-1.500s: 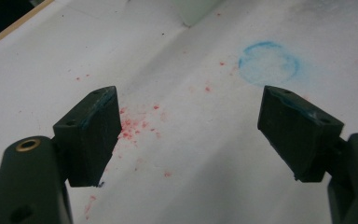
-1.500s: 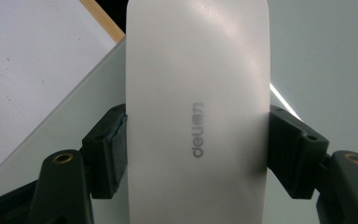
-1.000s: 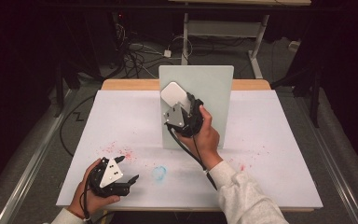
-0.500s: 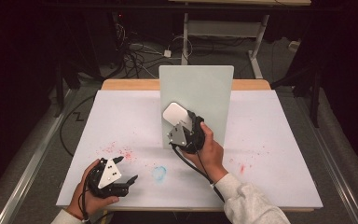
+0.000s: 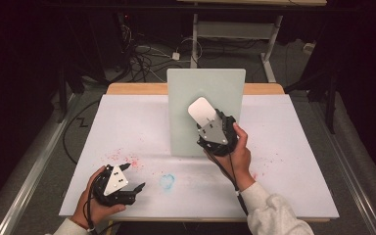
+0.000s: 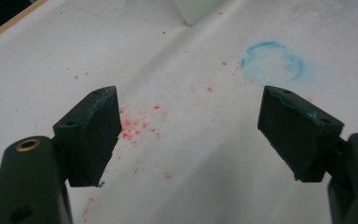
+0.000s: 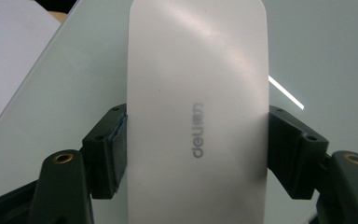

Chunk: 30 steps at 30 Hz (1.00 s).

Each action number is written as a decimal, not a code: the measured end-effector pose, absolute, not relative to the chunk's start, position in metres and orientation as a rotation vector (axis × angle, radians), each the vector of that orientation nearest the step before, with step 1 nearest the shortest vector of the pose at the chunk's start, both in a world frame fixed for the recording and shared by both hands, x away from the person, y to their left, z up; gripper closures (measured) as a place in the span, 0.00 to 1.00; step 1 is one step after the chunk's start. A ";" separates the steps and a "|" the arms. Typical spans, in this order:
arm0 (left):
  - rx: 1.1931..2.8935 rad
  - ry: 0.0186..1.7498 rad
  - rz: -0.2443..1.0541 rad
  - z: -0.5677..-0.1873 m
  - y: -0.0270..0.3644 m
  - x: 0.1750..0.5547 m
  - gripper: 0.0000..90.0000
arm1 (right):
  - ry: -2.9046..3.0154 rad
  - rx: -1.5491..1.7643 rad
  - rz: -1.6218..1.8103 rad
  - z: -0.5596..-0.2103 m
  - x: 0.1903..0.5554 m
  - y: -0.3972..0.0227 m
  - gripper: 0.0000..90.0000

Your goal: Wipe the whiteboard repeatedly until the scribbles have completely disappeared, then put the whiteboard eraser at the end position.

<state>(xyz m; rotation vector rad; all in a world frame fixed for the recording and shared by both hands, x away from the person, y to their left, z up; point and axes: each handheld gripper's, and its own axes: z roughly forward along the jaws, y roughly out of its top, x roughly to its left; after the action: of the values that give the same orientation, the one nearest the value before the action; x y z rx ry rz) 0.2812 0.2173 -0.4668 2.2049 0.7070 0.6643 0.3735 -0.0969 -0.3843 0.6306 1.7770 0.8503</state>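
Readable text: brand "deli" plus small Chinese characters, grey print, running lengthwise on white eraser, near its middle. No other legible text, numbers or signs on board or table.

Black tongs (grey three-cornered plates, brass screws), pale sleeves

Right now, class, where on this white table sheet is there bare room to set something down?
Free: the white table sheet left of the pale green glass board, and right of it toward the far edge. Crowded: the board's front, where the right gripper holds a white eraser block.
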 end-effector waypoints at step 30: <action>2.212 0.701 0.681 -0.466 0.216 0.282 0.23 | 1.992 0.580 0.986 -0.399 0.336 -0.164 0.35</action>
<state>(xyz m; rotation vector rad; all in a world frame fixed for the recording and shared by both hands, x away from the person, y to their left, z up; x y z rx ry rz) 0.2821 0.2156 -0.4660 2.2125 0.7009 0.6815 0.3355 -0.1643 -0.3990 0.5802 1.9916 0.9864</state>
